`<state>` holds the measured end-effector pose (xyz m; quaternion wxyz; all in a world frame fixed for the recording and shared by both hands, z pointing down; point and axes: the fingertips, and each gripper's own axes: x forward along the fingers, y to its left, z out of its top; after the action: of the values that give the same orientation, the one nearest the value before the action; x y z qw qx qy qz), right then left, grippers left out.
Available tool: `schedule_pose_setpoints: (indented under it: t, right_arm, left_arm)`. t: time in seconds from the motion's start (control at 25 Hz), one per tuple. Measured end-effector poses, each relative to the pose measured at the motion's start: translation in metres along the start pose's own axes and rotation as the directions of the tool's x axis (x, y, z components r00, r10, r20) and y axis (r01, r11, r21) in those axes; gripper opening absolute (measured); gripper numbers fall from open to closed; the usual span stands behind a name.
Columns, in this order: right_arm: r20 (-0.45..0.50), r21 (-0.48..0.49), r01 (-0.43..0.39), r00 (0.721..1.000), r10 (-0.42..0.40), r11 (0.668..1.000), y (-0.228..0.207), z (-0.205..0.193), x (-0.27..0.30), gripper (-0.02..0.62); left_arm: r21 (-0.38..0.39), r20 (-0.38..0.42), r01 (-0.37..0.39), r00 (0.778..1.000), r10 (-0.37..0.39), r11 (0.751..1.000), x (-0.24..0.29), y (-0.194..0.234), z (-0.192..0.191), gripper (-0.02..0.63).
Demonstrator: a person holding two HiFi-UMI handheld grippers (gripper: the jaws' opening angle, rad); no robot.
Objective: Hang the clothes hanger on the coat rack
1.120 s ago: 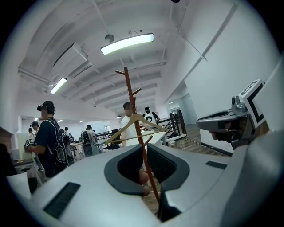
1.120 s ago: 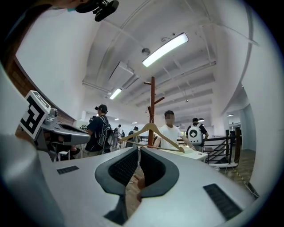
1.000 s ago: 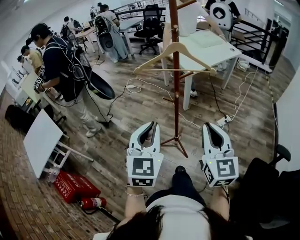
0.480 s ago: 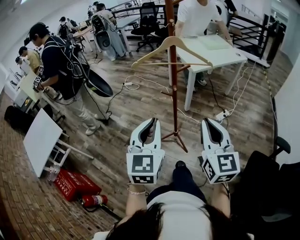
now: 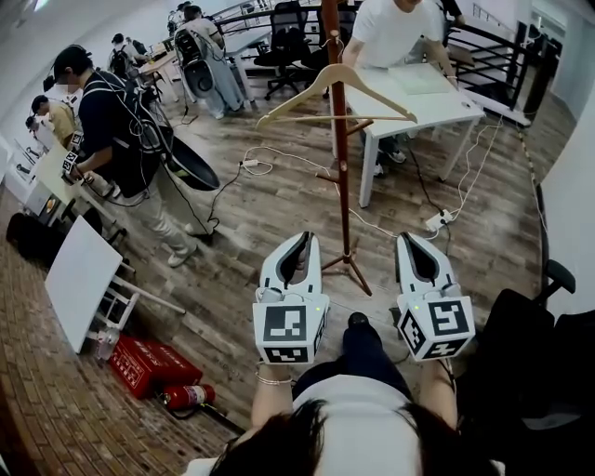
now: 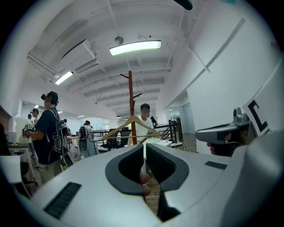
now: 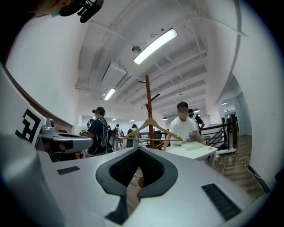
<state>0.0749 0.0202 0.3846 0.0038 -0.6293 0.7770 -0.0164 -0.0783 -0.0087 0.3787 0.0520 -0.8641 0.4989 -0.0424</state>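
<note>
A wooden clothes hanger (image 5: 381, 93) hangs on the brown coat rack (image 5: 341, 186), which stands on the wood floor ahead of me. Both grippers are held low and level near the person's body, well short of the rack and pointing toward it. The left gripper (image 5: 302, 240) is shut with nothing between its jaws. The right gripper (image 5: 409, 240) is shut and empty too. In the left gripper view the hanger (image 6: 117, 129) and rack (image 6: 130, 97) rise beyond the closed left gripper (image 6: 144, 148). The right gripper view shows the hanger (image 7: 166, 131) on the rack (image 7: 147, 102) past the closed right gripper (image 7: 138, 150).
A white table (image 5: 437, 102) stands right of the rack, with a person in a white shirt (image 5: 395, 28) behind it. A person in dark clothes (image 5: 112, 121) stands at left. Cables (image 5: 270, 167) and a power strip (image 5: 435, 220) lie on the floor. A fire extinguisher (image 5: 186, 398) lies at lower left.
Both grippers have drawn back a little from the rack. The hanger stays on the rack. The person in the white shirt has come into fuller view at the table.
</note>
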Motion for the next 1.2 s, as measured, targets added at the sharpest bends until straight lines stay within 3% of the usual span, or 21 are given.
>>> schedule_pose_setpoints:
  t: [0.44, 1.2]
  right_arm:
    - [-0.026, -0.019, -0.005, 1.0, 0.005, 1.0, 0.003, -0.005, 0.0, 0.037]
    - [-0.036, -0.023, 0.002, 0.999, -0.002, 1.0, -0.01, -0.009, 0.006, 0.036]
  left_arm:
    - [-0.083, -0.01, -0.002, 1.0, 0.001, 0.997, 0.0, -0.001, -0.008, 0.023]
    - [-0.08, -0.03, 0.023, 0.999, -0.025, 0.996, 0.017, -0.011, -0.013, 0.023]
